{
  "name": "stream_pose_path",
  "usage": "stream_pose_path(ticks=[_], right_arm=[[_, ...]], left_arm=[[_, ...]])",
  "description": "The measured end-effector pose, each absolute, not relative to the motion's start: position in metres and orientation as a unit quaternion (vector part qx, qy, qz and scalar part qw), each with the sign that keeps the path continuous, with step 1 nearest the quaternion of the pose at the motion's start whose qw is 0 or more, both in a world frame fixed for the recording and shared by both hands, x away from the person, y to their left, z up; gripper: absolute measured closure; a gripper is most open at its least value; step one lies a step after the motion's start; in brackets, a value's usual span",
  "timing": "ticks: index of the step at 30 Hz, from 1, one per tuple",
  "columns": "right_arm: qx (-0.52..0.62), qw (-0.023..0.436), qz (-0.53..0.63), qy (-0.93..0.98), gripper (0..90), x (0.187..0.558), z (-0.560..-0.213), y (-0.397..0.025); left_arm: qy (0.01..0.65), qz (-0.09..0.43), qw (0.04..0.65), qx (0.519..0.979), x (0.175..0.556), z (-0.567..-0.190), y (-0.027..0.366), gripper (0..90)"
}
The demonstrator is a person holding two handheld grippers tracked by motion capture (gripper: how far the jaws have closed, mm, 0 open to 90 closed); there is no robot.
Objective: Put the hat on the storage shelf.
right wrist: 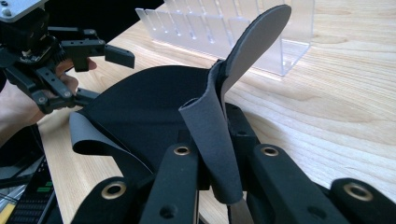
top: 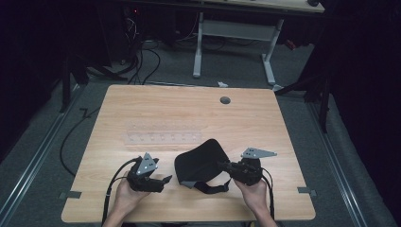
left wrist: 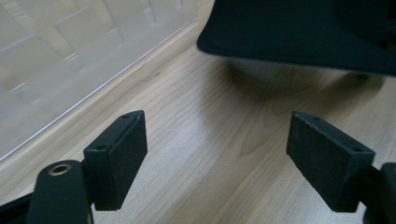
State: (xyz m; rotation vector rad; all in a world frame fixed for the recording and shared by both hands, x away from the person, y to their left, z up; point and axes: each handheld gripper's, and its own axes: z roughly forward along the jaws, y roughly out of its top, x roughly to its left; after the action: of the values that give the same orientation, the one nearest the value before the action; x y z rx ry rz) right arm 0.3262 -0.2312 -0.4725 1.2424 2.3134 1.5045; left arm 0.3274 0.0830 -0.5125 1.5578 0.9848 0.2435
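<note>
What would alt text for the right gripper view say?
The right gripper is shut on the edge of a black, floppy fabric pad, lifting a flap of it. Behind stands a clear plastic slotted rack on the wooden table; the left gripper waits open.
</note>
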Motion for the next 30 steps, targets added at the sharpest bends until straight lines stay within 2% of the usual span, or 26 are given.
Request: stream_pose_path(ticks=[12,30], right_arm=[[0.408,0.047,0.491,0.768,84.4,0.331,-0.472,-0.218],[0.408,0.034,0.476,0.778,84.1,0.334,-0.471,-0.208]], left_arm=[[0.400,0.094,0.612,0.676,0.321,-0.500,0.075,25.3],[0.377,0.116,0.605,0.692,0.315,-0.501,0.065,31.7]])
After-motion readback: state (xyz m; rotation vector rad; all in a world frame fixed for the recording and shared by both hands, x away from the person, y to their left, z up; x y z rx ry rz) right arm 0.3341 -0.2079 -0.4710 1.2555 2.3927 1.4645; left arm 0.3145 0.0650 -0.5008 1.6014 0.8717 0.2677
